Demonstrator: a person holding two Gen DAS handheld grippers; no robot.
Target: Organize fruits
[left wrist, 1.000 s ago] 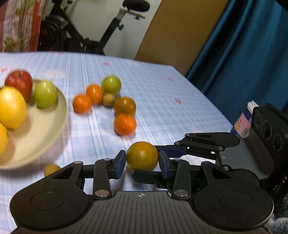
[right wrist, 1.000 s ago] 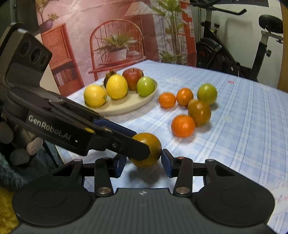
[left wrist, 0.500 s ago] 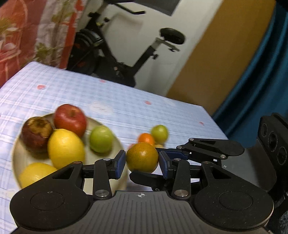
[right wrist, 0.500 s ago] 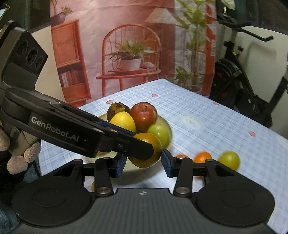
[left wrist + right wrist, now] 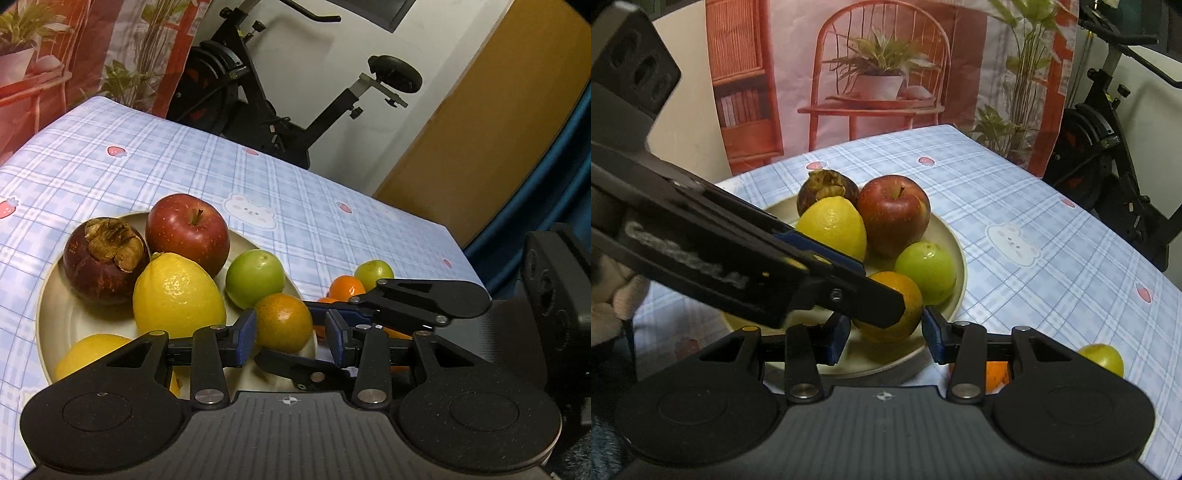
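Both your grippers, left [image 5: 288, 334] and right [image 5: 884, 334], clamp one orange [image 5: 283, 322] (crossing over it) above the near rim of the cream plate [image 5: 55, 295], beside the green fruit [image 5: 255, 278], lemon [image 5: 179, 295] and red apple [image 5: 187, 232].

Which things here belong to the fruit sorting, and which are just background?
Job: orange gripped by left gripper and right gripper; plate with apple, lemon, mangosteen; loose green fruit.
Background: exercise bike, wall hanging.
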